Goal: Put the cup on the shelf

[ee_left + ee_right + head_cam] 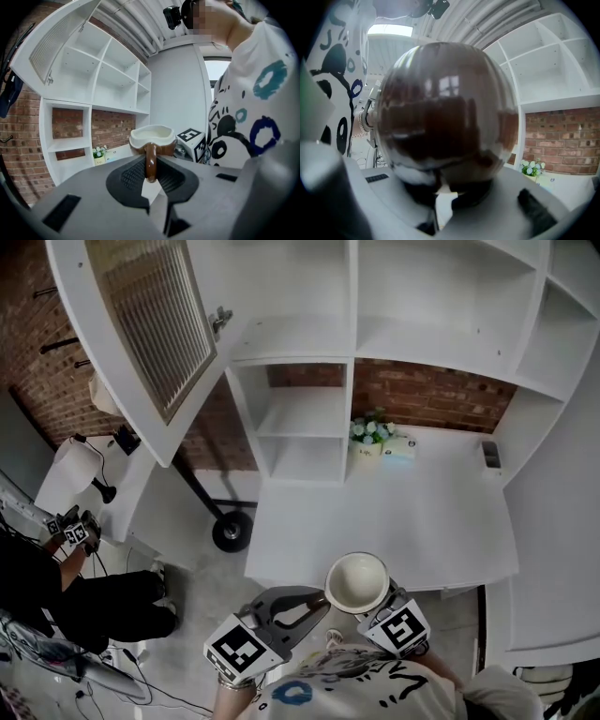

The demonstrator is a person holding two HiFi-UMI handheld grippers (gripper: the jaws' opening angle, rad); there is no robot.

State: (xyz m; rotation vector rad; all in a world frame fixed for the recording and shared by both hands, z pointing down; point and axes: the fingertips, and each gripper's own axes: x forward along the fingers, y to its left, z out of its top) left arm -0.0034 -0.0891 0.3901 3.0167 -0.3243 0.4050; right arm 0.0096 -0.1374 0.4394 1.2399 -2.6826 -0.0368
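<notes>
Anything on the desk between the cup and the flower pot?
Nothing: in the head view the white desktop is bare between the cup and the flower pot. A small box sits right of the pot, off that line.

No legible text, brand or number anywhere. Only black-and-white square patterns on marker cubes. Faint print on flower pot, too small to read.

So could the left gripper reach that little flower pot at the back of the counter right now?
Probably not yet: the left gripper is shut on the cup by its handle, and the flower pot stands far across the counter. Nothing blocks the way, though.
</notes>
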